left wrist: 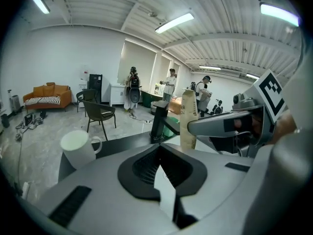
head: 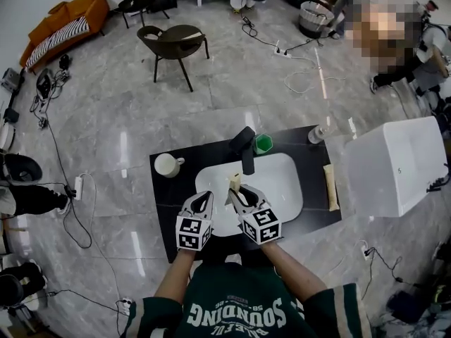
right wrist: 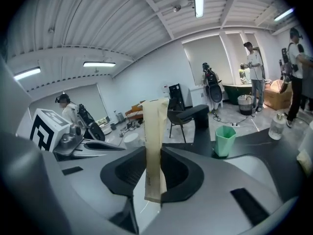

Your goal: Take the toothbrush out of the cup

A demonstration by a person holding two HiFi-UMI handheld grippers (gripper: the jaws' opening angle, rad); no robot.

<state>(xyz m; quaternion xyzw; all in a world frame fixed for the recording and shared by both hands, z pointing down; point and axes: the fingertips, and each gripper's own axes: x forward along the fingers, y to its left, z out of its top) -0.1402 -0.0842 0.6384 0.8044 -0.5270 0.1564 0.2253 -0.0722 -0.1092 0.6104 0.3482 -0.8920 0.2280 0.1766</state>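
Fingers of the left gripper (left wrist: 159,151) are pressed together on nothing, with the white mug (left wrist: 78,148) to their far left. Right of them, the right gripper (right wrist: 152,153) pinches the paper-wrapped toothbrush (right wrist: 152,131) upright over the sink (head: 282,178). It is well apart from the green cup (head: 263,144) at the far right. The removal looks done, and only setting the toothbrush down seems left.

I get bright ceiling tubes (left wrist: 174,22), glare streaks on the floor (head: 123,150), and fisheye-bent, dark-cornered gripper views.

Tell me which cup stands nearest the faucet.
The green cup, right beside the black faucet behind the sink; the white mug with a handle sits apart at the counter's left end.
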